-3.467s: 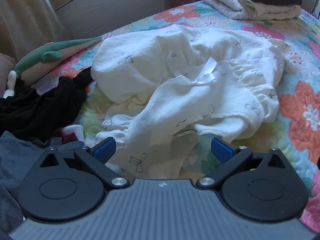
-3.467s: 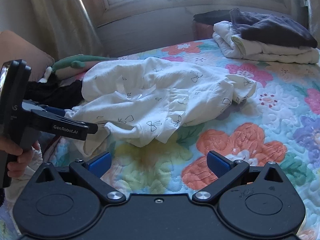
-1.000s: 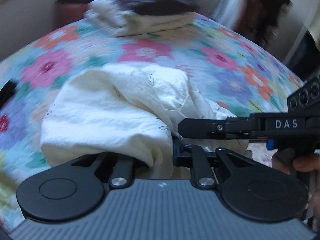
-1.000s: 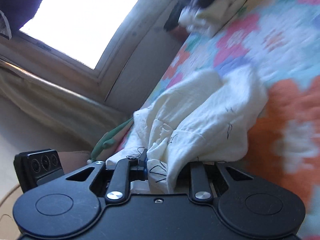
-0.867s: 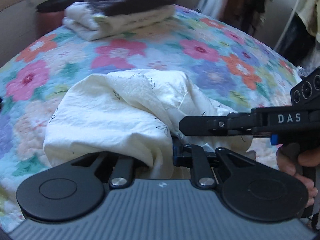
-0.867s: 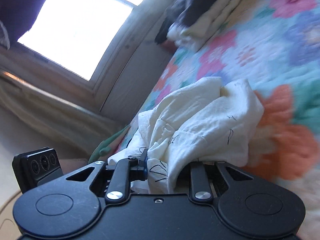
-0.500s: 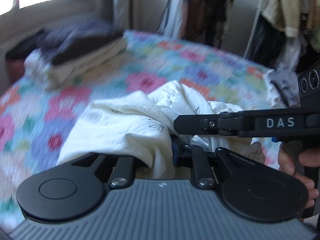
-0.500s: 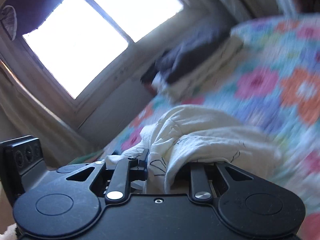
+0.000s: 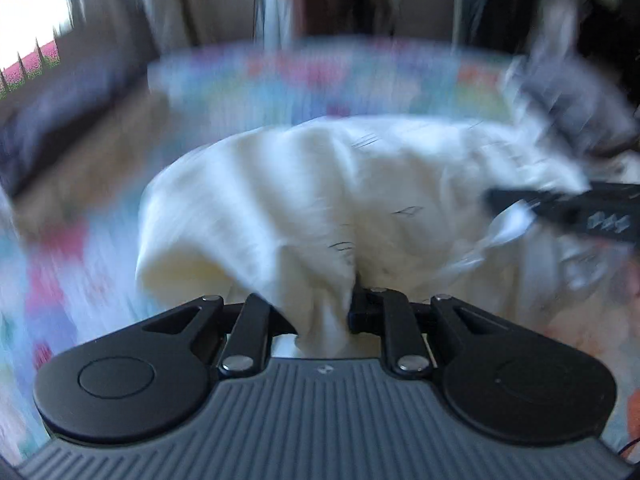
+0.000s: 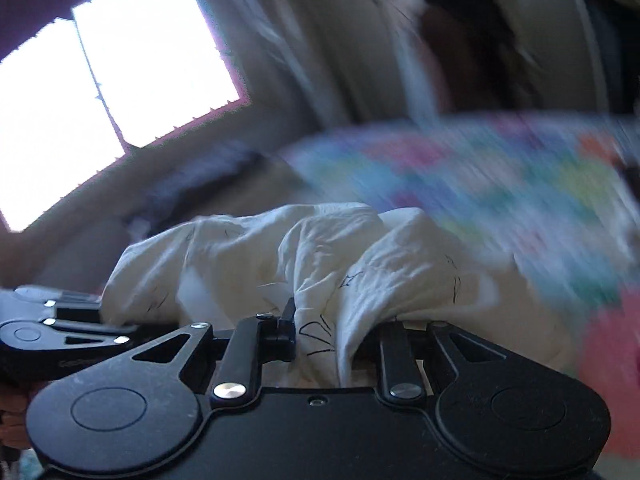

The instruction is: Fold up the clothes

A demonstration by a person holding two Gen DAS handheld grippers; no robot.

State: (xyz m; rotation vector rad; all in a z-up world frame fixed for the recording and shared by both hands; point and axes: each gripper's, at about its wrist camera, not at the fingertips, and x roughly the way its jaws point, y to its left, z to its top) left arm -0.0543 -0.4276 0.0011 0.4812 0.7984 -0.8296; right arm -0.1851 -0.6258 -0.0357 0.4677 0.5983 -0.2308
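Observation:
A white garment with small black bow prints (image 9: 320, 200) hangs bunched between both grippers, lifted over the floral quilt. My left gripper (image 9: 324, 312) is shut on a fold of it; cloth drapes over the fingers. My right gripper (image 10: 332, 336) is shut on another fold of the same garment (image 10: 320, 256). The right gripper also shows at the right edge of the left wrist view (image 9: 568, 208), and the left gripper at the left edge of the right wrist view (image 10: 60, 328). Both views are motion-blurred.
The floral quilt on the bed (image 9: 280, 72) lies beyond the garment (image 10: 500, 184). A dark folded stack is a blur at the far left (image 9: 60, 100). A bright window (image 10: 100, 92) and hanging clothes (image 10: 480, 40) are behind.
Both grippers, still shut on the garment, have swung with it toward the far side of the bed. The folded stack has slid left in view. The grippers have moved further apart.

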